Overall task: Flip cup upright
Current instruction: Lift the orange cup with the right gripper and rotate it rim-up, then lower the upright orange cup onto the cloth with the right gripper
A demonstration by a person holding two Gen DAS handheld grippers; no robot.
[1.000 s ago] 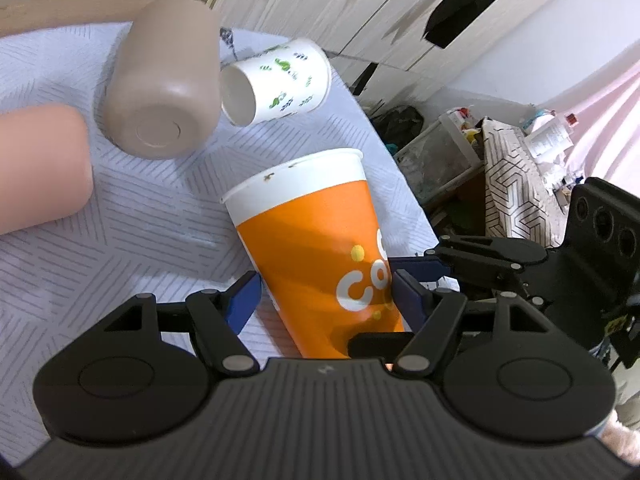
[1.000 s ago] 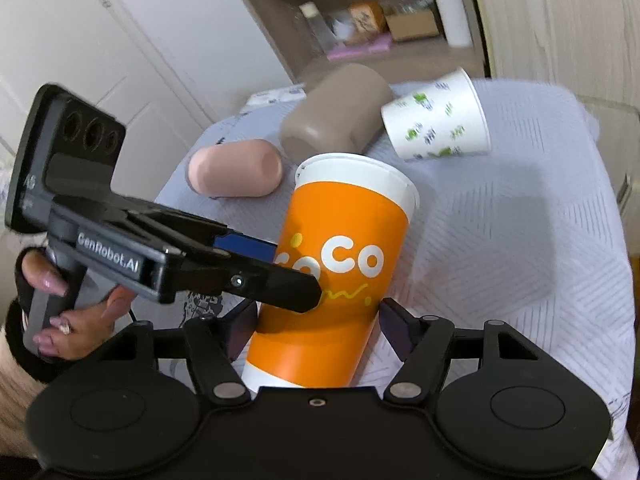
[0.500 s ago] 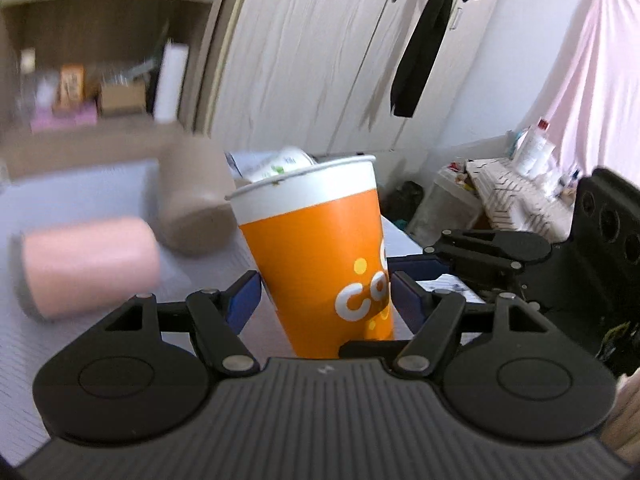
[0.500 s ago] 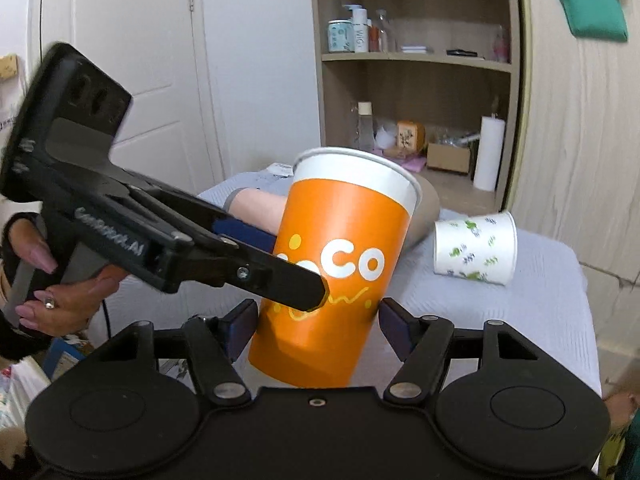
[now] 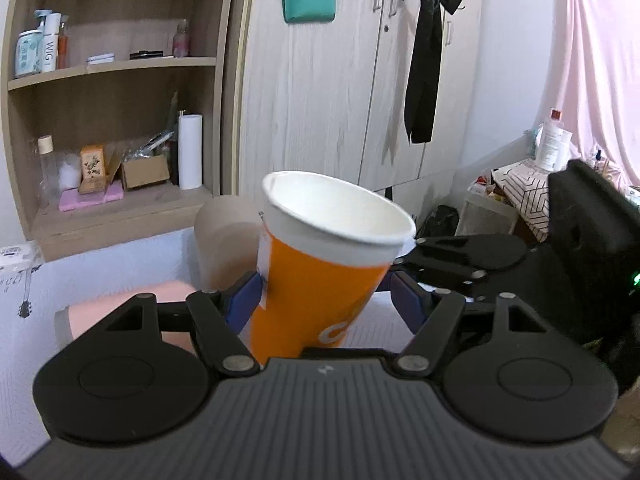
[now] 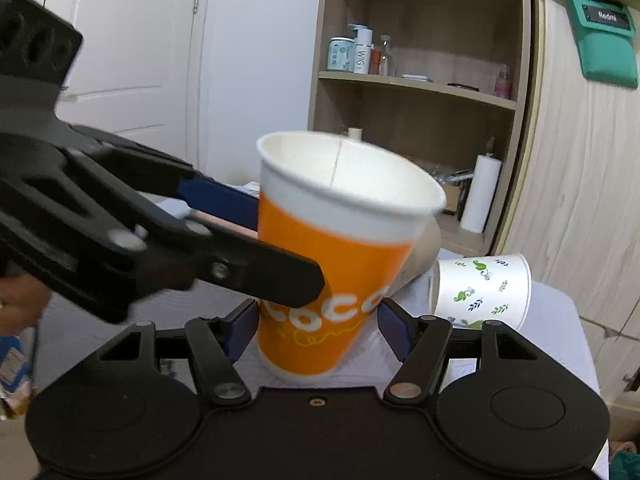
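An orange paper cup (image 5: 316,284) with a white rim stands nearly upright, mouth up, tilted a little; it also shows in the right wrist view (image 6: 332,280). My left gripper (image 5: 324,300) brackets it, its blue pads (image 5: 242,304) against the cup's sides. My right gripper (image 6: 316,328) also brackets the cup low down, its pads (image 6: 240,328) close to the walls. The left gripper's body (image 6: 120,224) crosses the right wrist view. The right gripper's body (image 5: 520,264) shows in the left wrist view.
On the grey-white tablecloth (image 6: 552,312) lie a white cup with green leaves (image 6: 480,290), a taupe cup (image 5: 224,240) and a pink cup (image 5: 132,312), all on their sides. A wooden shelf unit (image 5: 120,120) and a wardrobe (image 5: 340,80) stand behind.
Both grippers tilted up together and the orange cup swung from leaning back towards upright; its open mouth now shows from above. The view rose from the tabletop to the shelves.
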